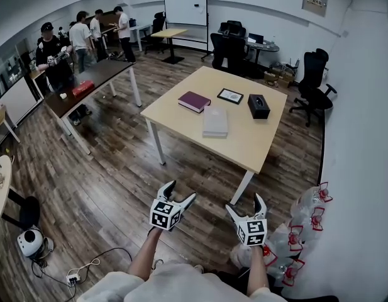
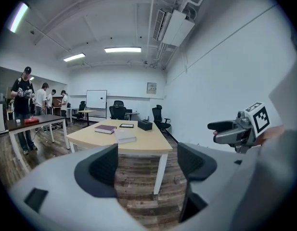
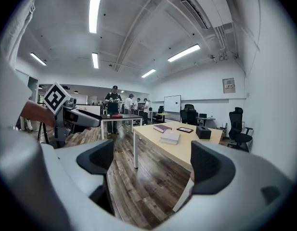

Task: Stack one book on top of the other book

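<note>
Maroon book [image 1: 194,101] and grey book [image 1: 215,121] lie unstacked on table [image 1: 244,145]; left gripper [image 1: 181,190], right gripper [image 1: 244,204] jaws released

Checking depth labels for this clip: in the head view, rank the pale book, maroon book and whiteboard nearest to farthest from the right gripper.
1. Pale book, middle of the table, closest to the right gripper.
2. Maroon book, beyond it, toward the left.
3. Whiteboard, against the far wall.
</note>
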Action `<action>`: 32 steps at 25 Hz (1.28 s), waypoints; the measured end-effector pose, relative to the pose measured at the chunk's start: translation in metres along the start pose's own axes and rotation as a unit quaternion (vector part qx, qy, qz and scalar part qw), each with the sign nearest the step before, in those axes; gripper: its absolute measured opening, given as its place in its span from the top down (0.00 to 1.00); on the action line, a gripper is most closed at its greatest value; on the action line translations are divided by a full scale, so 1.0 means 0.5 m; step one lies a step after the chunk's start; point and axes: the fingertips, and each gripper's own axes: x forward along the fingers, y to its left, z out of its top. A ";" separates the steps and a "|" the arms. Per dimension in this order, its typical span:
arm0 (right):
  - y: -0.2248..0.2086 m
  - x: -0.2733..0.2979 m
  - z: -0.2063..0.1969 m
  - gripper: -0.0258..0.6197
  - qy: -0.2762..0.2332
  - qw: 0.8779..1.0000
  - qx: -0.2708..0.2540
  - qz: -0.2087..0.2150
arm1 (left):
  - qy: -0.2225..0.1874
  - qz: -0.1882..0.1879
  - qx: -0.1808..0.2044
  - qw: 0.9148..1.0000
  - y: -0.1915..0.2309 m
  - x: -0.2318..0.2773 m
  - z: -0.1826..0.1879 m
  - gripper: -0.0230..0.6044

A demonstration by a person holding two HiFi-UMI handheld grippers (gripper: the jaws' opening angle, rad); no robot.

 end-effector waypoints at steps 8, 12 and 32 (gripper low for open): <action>-0.020 0.025 -0.007 0.19 0.003 1.000 0.008 0.004 | 0.007 0.010 -0.004 1.000 0.012 0.023 -0.009 0.36; -0.026 0.046 -0.009 0.20 0.007 1.000 0.012 0.002 | 0.010 0.005 -0.005 1.000 0.023 0.049 -0.010 0.36; -0.109 0.340 0.066 0.21 0.010 1.000 0.006 -0.009 | 0.006 -0.019 -0.004 1.000 0.224 0.294 0.069 0.36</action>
